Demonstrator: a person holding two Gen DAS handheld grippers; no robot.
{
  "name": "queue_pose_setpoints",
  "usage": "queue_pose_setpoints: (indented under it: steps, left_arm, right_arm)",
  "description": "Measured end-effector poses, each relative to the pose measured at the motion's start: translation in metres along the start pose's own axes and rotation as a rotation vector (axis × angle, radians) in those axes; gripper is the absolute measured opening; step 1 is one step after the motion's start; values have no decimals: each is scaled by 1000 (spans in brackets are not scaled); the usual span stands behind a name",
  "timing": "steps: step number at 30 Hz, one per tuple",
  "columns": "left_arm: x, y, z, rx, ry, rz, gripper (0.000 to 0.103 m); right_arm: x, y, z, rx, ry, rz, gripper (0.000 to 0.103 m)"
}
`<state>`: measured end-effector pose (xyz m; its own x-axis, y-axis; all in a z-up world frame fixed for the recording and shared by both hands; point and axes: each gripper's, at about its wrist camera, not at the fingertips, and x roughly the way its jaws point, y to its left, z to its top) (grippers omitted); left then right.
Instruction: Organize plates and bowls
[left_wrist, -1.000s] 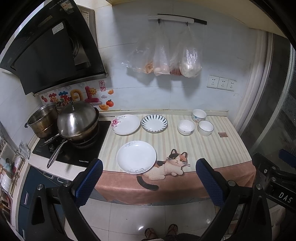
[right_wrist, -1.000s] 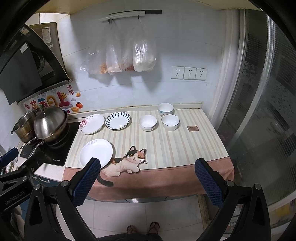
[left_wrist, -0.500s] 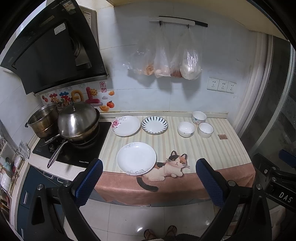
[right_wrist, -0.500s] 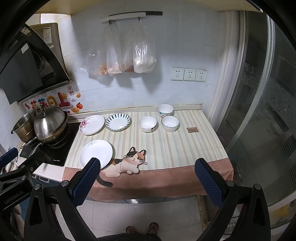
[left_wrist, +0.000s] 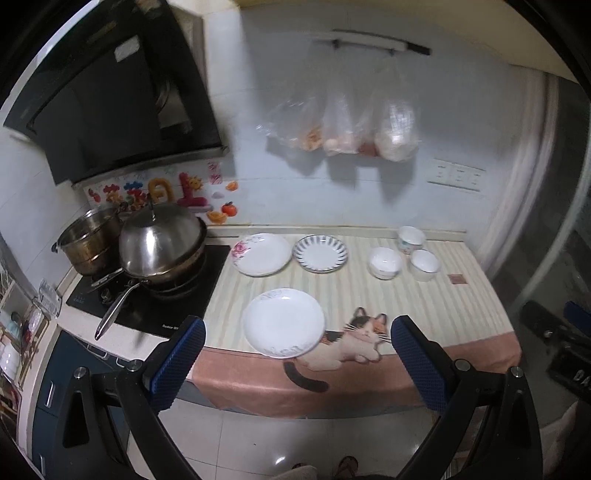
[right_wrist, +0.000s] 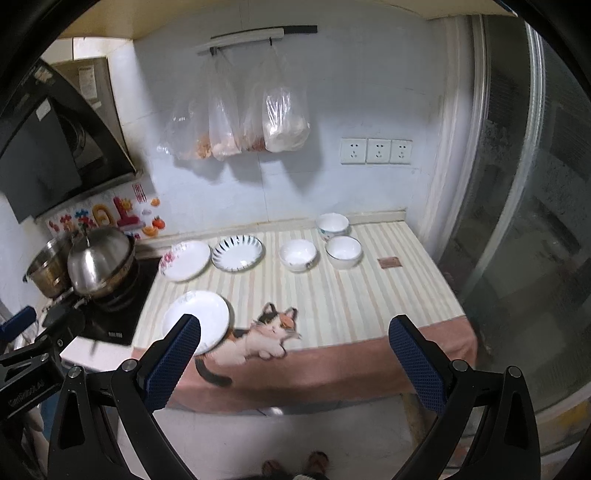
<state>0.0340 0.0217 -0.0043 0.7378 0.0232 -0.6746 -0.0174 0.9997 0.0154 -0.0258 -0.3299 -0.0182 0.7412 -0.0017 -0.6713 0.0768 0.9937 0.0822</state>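
Three plates lie on the striped counter cloth: a plain white plate (left_wrist: 283, 322) (right_wrist: 197, 318) near the front edge, a rose-patterned plate (left_wrist: 261, 253) (right_wrist: 184, 260) and a blue-striped plate (left_wrist: 320, 253) (right_wrist: 237, 252) behind it. Three white bowls (left_wrist: 385, 261) (right_wrist: 298, 254) cluster at the back right, with bowl (left_wrist: 425, 263) (right_wrist: 343, 250) and bowl (left_wrist: 410, 238) (right_wrist: 332, 225). My left gripper (left_wrist: 297, 356) hangs open, well short of the counter. My right gripper (right_wrist: 294, 356) is open too, nothing between its fingers.
A lidded steel wok (left_wrist: 162, 245) and a steel pot (left_wrist: 90, 238) sit on the black hob (left_wrist: 155, 295) at left. A range hood (left_wrist: 110, 92) overhangs them. Plastic bags (right_wrist: 255, 122) hang on the wall. A glass partition (right_wrist: 535, 221) bounds the right side.
Both grippers have moved closer to the counter, so the dishes look larger. The left view has also swung slightly. No dish has moved.
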Motion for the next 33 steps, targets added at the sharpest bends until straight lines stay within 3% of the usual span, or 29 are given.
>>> queue_pose_setpoints:
  steps: [2,7,13,15,21,28,31,33]
  left_arm:
    - [29,13,2,-17,29,34,103]
    - [132,44,-9,-10,177,143,103]
    - [262,76,-31,-57,439,105,101]
    - [302,87,-40,-91,512,111,91]
    - [397,108,-56,-189,643,107,83]
    - [461,131,-74,-321,730,32,82]
    - [473,133,-81,-337,753,7,67]
    - [478,133,-85,-360,754,-34,50]
  right_arm:
    - [24,4,-1,11,20,29,103]
    - [129,25,-11,20,181,176,103]
    - [290,70,-42,-67,445,257,103]
    - [345,83,-55,-75,530,288,103]
    - [474,113,-75,-108,697,341,100]
    - [552,139,-84,-139,817,383,85]
    - [572,147,-88,-156,860,396,79]
    - [571,153,-81,-182,856,413,67]
